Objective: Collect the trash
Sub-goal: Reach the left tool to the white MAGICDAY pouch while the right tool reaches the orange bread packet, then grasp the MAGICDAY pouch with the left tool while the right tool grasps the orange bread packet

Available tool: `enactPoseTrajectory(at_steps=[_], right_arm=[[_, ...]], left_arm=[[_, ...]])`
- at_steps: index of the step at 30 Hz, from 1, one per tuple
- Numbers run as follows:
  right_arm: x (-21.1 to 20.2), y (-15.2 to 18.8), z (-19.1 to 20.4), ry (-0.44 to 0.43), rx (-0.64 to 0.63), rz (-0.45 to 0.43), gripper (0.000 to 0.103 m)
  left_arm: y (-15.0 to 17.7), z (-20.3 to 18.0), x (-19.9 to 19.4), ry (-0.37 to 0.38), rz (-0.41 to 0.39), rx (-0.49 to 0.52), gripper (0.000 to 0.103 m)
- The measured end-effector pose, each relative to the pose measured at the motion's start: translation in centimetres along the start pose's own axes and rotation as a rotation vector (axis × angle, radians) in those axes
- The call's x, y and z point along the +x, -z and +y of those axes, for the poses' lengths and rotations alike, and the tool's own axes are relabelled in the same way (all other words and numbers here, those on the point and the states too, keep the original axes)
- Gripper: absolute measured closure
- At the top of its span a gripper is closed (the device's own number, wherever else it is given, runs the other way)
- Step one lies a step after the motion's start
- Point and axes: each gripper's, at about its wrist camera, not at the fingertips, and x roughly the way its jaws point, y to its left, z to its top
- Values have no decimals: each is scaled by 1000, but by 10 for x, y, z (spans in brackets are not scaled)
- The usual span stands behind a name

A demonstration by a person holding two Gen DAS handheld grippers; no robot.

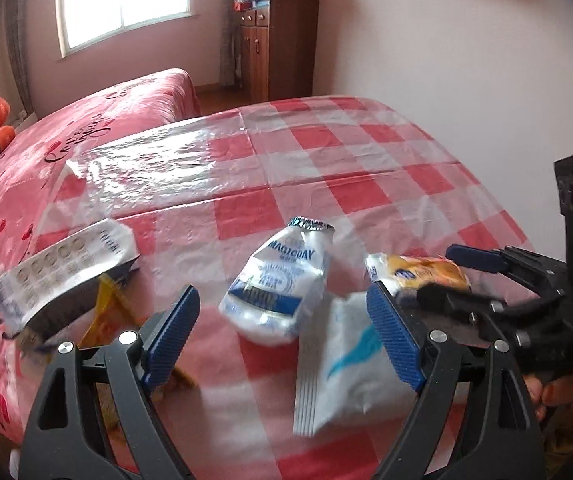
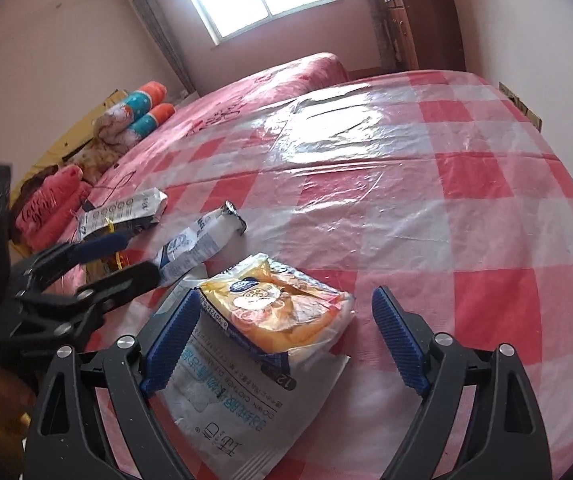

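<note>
Over the counter with its red-and-white checked plastic cover, both my pairs of fingers stand spread wide and grip nothing. Between my left fingers lies a crumpled white pouch with blue print and a torn silver top. Just right of it is a flat white sachet — the orange-yellow wrapper rests across its far end. My right fingers straddle that wrapper; the left pad sits right against its edge, though I cannot tell if it touches. Farther left on the counter lie a silver-white carton and a yellow scrap — beyond them, the pink bed.
</note>
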Motion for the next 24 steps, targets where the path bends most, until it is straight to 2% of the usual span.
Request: enactPoseTrajectory(at_steps=[5, 10, 15, 18, 24], right_arm=[[5, 1, 5, -5, -27, 21, 14], [6, 1, 8, -16, -46, 29, 14], [6, 2, 12, -7, -60, 35, 16], [7, 2, 14, 1, -73, 39, 16], [8, 3, 19, 30, -98, 43, 24]], left_arm=[[-12, -1, 21, -16, 23, 9, 20], [-18, 0, 36, -19, 49, 8, 27], [-18, -2, 46, -1, 67, -7, 40], [-16, 0, 47, -3, 56, -26, 40], [-15, -1, 44, -24, 43, -56, 43]])
